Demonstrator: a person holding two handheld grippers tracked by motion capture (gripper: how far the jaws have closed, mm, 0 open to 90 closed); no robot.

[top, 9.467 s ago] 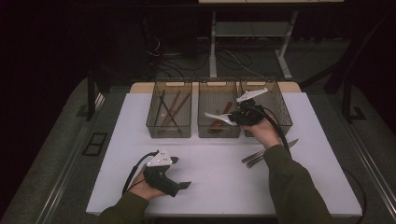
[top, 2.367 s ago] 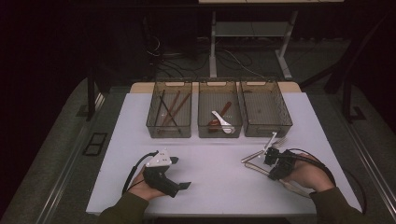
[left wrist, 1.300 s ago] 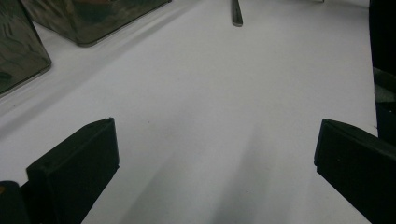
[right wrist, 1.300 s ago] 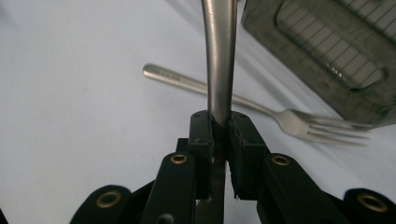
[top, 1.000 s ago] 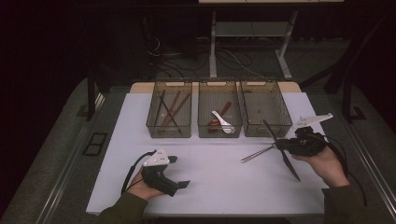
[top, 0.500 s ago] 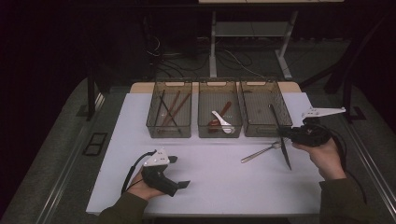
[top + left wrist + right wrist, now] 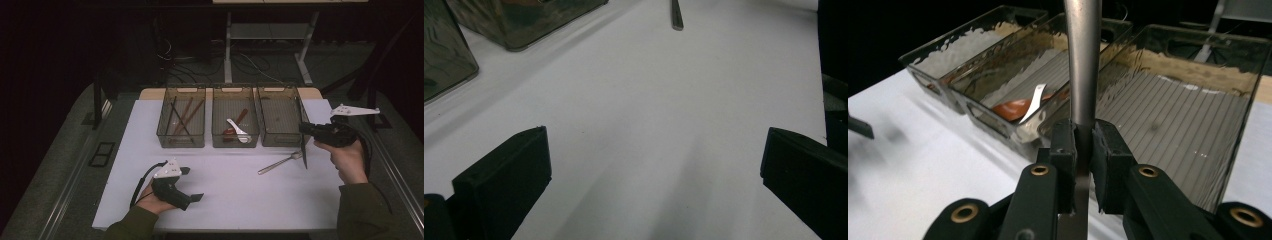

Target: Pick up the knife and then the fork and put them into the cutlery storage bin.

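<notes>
High view: right gripper (image 7: 306,131) is held beside the empty right-hand smoked plastic bin (image 7: 278,122), apparently for sorting; a silver metal fork (image 7: 280,163) lies on the white table (image 7: 225,187).
Left gripper view: left gripper (image 7: 649,165) is rested idle, jaws spread.
Right gripper view: a slim steel utensil handle (image 7: 1082,60) is pinched upright.

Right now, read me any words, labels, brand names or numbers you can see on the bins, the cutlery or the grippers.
None can be read.
The three bins carry no label or print.
The metal utensil clamped in the right gripper shows a plain handle with no stamp.
The fork on the table is too small to tell.
The left gripper and its plate show no markings.
</notes>
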